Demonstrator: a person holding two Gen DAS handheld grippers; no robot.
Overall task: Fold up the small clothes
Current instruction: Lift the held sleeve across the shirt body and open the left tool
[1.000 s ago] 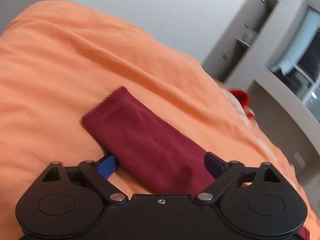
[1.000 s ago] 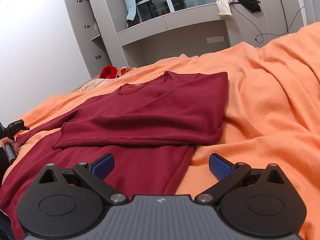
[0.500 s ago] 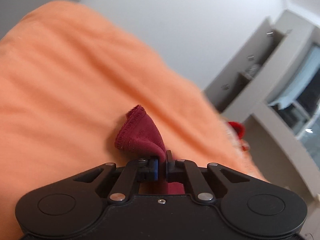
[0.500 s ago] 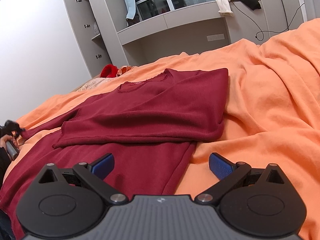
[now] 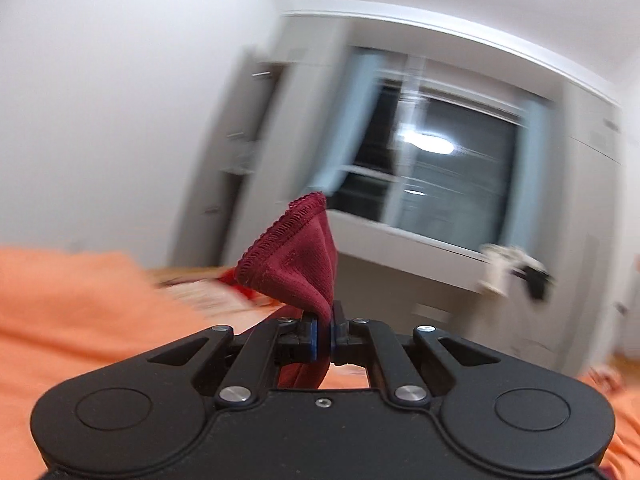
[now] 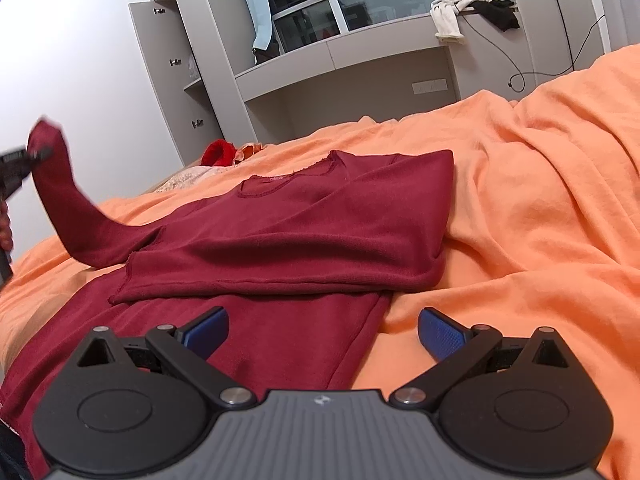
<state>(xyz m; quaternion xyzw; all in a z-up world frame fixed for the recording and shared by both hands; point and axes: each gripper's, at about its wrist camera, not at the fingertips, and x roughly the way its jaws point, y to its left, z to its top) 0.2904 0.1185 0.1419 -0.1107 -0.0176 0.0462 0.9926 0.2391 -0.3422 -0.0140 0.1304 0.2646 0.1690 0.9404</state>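
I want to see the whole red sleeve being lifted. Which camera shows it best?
The right wrist view: the sleeve arcs from the shirt up to the left gripper. The left wrist view shows only its pinched cuff.

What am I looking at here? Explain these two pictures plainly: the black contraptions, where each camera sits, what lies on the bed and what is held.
No robot: a person holds a black two-finger tool in each hand, with a camera on each looking along its jaws. In the left-hand view, the left gripper is shut on the cuff of the dark red knit sleeve, raised off the bed. In the right-hand view, the right gripper is open and empty above the dark red long-sleeved top, partly folded on the orange bedsheet.
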